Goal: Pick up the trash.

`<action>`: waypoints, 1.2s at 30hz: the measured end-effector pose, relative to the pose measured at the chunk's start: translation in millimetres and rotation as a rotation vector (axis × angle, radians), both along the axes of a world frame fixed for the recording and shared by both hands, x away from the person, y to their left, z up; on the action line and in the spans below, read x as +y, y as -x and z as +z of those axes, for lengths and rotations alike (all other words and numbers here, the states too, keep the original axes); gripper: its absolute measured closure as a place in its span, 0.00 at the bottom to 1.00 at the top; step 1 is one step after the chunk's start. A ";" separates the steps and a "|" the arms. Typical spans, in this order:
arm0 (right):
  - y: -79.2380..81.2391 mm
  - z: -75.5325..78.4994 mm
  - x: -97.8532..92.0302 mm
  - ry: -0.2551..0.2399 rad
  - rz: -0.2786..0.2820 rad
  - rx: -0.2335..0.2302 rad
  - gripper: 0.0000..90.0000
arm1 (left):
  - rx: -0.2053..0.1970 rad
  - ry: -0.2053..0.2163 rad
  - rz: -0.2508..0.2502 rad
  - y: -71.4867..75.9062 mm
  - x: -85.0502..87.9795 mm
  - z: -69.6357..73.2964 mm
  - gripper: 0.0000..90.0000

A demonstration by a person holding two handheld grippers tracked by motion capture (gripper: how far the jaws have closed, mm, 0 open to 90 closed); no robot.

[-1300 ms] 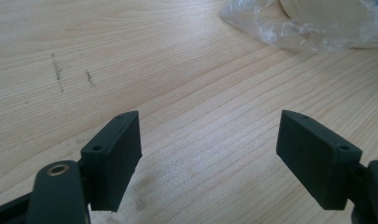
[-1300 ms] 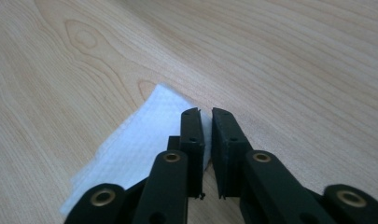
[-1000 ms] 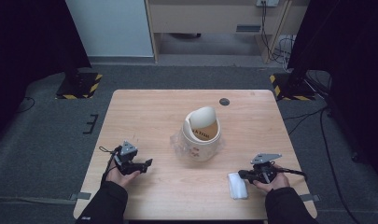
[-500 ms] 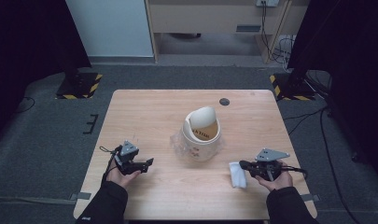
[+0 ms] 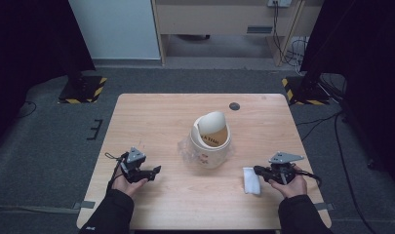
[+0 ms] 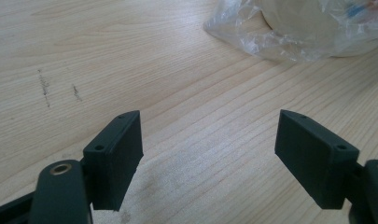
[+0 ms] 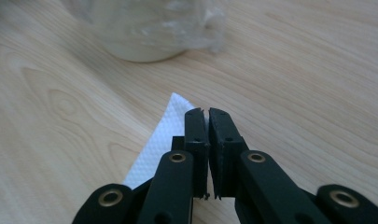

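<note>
A small white bin (image 5: 210, 146) with a cream swing lid and a clear plastic liner stands in the middle of the wooden table (image 5: 156, 117). My right gripper (image 5: 257, 170) is to its right near the front, shut on the edge of a white paper napkin (image 5: 251, 181). In the right gripper view the jaws (image 7: 206, 113) are pressed together, with the napkin (image 7: 158, 149) hanging to their left. My left gripper (image 5: 156, 171) rests at the front left, open, its jaws (image 6: 210, 154) wide apart over bare wood. The liner (image 6: 289, 32) lies ahead of it.
A small dark round disc (image 5: 234, 106) lies near the table's far edge. The bin's blurred base (image 7: 144, 28) is just beyond the right jaws. Dark stands with striped bases (image 5: 83, 90) stand on the grey floor on both sides.
The right gripper has shifted a little away from the front edge, taking the napkin with it. The left gripper has stayed where it was.
</note>
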State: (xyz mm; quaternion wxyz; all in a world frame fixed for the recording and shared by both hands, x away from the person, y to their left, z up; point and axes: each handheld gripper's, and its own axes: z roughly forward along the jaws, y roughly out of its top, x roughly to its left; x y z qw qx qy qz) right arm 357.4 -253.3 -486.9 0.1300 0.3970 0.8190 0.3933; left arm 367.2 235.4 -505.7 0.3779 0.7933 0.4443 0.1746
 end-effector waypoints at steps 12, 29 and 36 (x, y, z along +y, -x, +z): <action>-13.9 -15.0 -9.8 0.034 -0.080 0.026 0.79 | 0.005 -0.003 -0.001 -0.4 -0.3 -0.9 0.25; -7.9 -26.4 -2.4 0.008 -0.226 0.208 0.83 | 0.010 -0.004 0.002 -0.5 0.4 -1.3 0.25; -9.7 -22.4 -5.7 -0.019 -0.207 0.213 0.97 | 0.010 -0.003 0.002 -0.5 0.3 -1.2 0.25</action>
